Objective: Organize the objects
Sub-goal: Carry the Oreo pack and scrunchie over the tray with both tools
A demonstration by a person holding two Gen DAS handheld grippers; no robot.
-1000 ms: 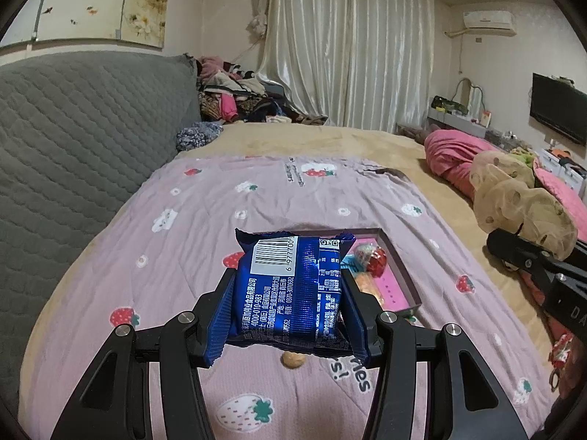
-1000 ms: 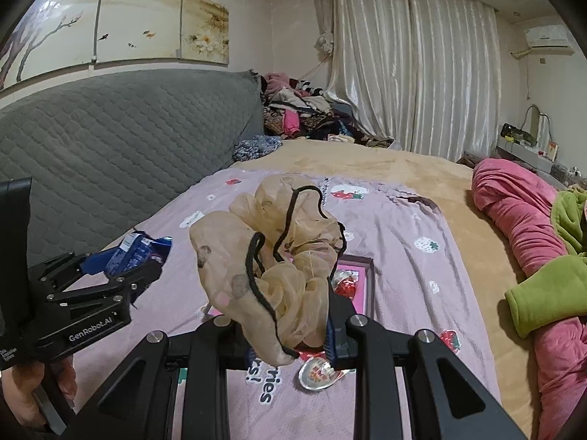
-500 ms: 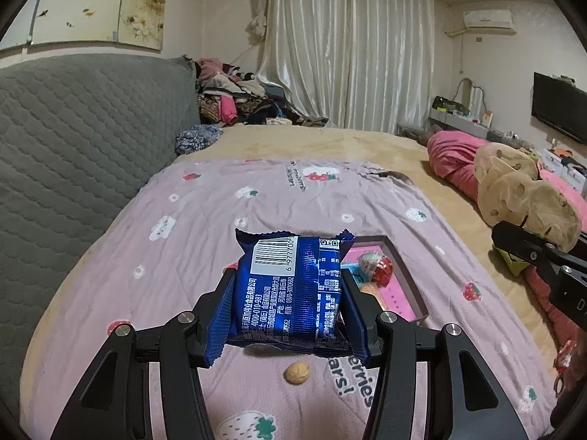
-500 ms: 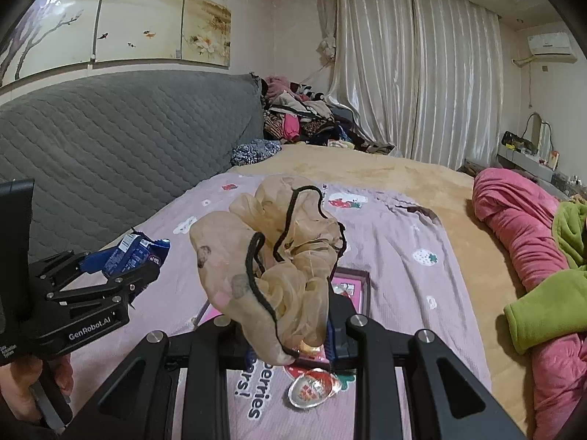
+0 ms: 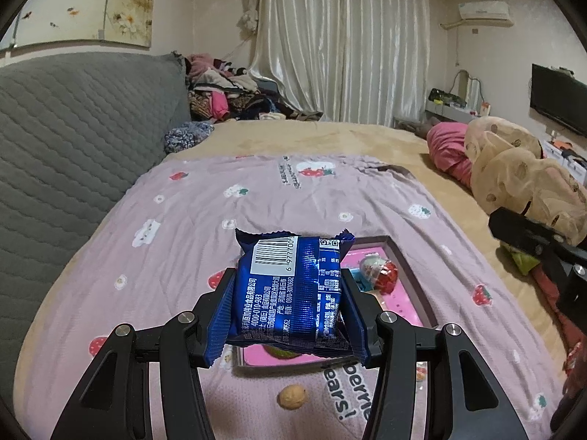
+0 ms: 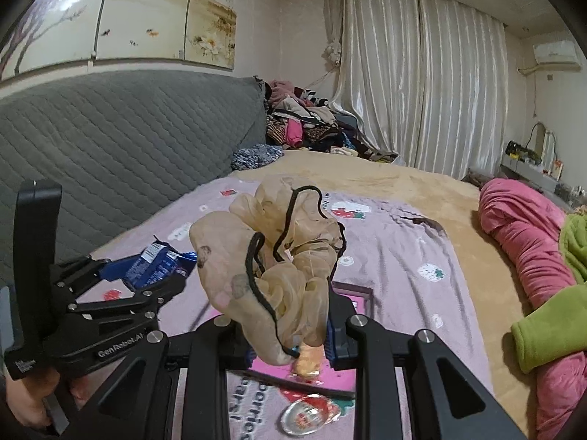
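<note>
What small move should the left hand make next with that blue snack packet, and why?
Probably ease it forward and lower it over the pink tray. The left tongs grip the blue snack packet just above the tray's near edge, and the tray already holds a red-capped candy.

The left gripper (image 5: 290, 304), angled downward, was clamped on a blue packet (image 5: 290, 289), while the right gripper (image 6: 290, 333) pinched a beige scrunchie (image 6: 268, 267).

Bedroom with grey quilted headboard (image 5: 73, 117), pale closed curtains (image 5: 345, 44), wall-mounted air conditioner (image 5: 483, 10).
</note>
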